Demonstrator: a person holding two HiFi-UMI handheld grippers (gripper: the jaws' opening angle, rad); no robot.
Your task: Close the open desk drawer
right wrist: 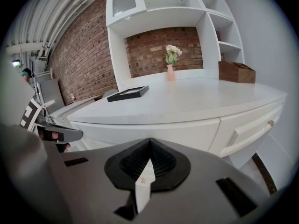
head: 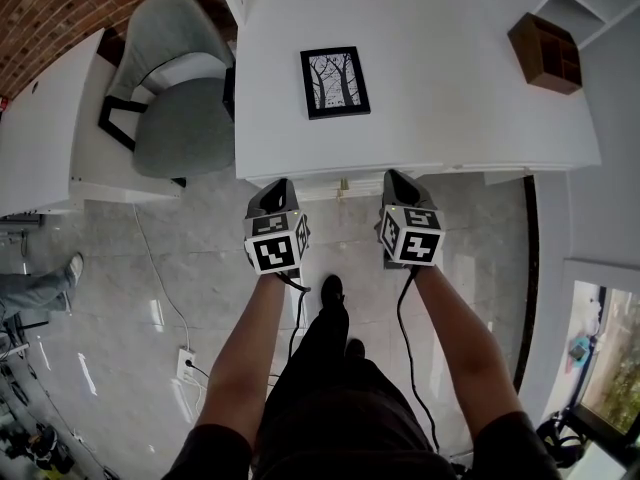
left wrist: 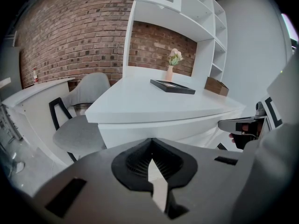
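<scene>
The white desk (head: pixel 430 118) fills the top of the head view. Under its front edge a narrow white drawer front (head: pixel 335 190) with a small brass knob (head: pixel 345 183) stands out only slightly. My left gripper (head: pixel 280 188) and right gripper (head: pixel 396 180) point at that edge, one on each side of the knob, both close to it. The drawer front (left wrist: pixel 154 127) lies just beyond the left gripper (left wrist: pixel 152 141), whose jaws are shut and empty. In the right gripper view the same front (right wrist: pixel 154 135) faces the right gripper (right wrist: pixel 149 141), also shut and empty.
A grey chair (head: pixel 180 88) stands left of the desk beside another white table (head: pixel 40 128). On the desk lie a black picture frame (head: pixel 334 82) and a wooden organiser (head: pixel 546 52). A side drawer with a long handle (right wrist: pixel 247 134) is on the right. A power strip (head: pixel 186 361) lies on the floor.
</scene>
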